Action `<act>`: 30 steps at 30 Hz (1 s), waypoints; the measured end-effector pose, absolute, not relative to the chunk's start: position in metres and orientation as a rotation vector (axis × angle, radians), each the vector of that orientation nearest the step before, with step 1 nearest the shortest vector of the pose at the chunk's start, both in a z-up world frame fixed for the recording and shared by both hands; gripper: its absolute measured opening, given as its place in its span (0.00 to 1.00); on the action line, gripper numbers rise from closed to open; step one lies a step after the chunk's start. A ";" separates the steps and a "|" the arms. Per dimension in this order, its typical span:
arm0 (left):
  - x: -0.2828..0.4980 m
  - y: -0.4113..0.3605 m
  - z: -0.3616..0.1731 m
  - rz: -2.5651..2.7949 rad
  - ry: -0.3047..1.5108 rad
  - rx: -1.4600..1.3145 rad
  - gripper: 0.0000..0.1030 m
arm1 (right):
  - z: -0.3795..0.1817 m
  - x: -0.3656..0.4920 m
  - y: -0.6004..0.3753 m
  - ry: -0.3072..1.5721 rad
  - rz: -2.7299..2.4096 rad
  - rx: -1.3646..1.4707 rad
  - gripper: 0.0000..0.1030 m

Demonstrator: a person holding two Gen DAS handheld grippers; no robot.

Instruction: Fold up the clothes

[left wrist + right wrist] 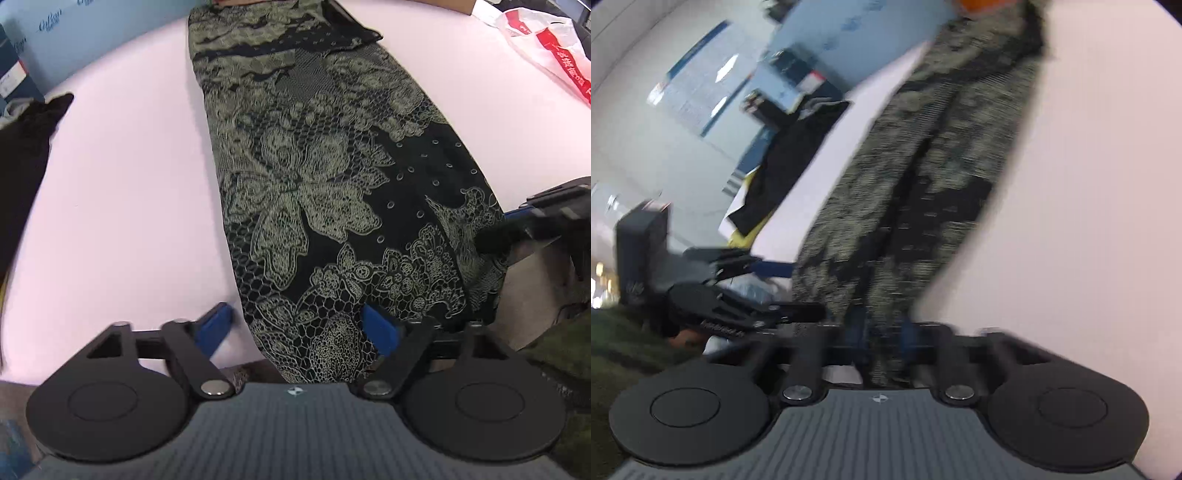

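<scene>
- Garment [325, 192]: a dark lace-print piece, laid as a long strip down the middle of your pink table [122, 177]; its near hem hangs over the table's front edge.
- Open room: bare pink surface lies wide on both sides of the strip.
- Your left gripper [301, 328]: its blue fingers [216, 325] stand partly open and straddle the near left corner of the hem; the left one is clear of the cloth.
- Your right gripper [882, 336]: jaws shut on the hem's near right corner, cloth pinched between them; that view is blurred.
- Black clothing [26, 155]: draped at the table's left edge.
- Red-and-white plastic bag [546, 48]: at the far right, well apart from the garment.
</scene>
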State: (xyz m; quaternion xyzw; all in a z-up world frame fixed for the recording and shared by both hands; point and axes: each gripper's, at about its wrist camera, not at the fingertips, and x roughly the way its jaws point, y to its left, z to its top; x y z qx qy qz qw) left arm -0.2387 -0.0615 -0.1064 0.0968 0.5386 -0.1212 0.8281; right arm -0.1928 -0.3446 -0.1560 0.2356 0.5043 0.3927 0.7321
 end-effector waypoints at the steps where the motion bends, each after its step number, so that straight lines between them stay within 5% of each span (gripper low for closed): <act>1: -0.239 -0.060 -0.104 -0.263 1.133 0.208 0.53 | -0.163 -0.189 -0.351 1.126 0.865 0.592 0.03; 5: -0.236 -0.055 -0.092 -0.276 1.108 0.207 0.10 | -0.177 -0.182 -0.361 1.162 0.897 0.779 0.03; 20: -0.143 -0.062 -0.038 -0.365 0.885 0.257 0.05 | -0.176 -0.094 -0.368 0.999 0.928 1.337 0.03; 23: -0.060 -0.064 -0.031 -0.260 0.869 0.240 0.14 | -0.167 -0.036 -0.366 0.902 0.843 1.371 0.03; 24: -0.031 -0.059 -0.031 -0.219 0.889 0.215 0.35 | -0.165 -0.017 -0.366 0.885 0.787 1.342 0.04; 25: -0.004 -0.050 -0.033 -0.171 0.924 0.181 0.48 | -0.162 0.001 -0.367 0.876 0.724 1.293 0.12; 26: 0.016 -0.040 -0.036 -0.118 0.959 0.134 0.56 | -0.159 0.015 -0.368 0.880 0.663 1.237 0.33; 30: 0.027 0.001 -0.040 -0.019 1.010 -0.048 0.57 | -0.140 0.020 -0.384 0.821 0.623 1.114 0.39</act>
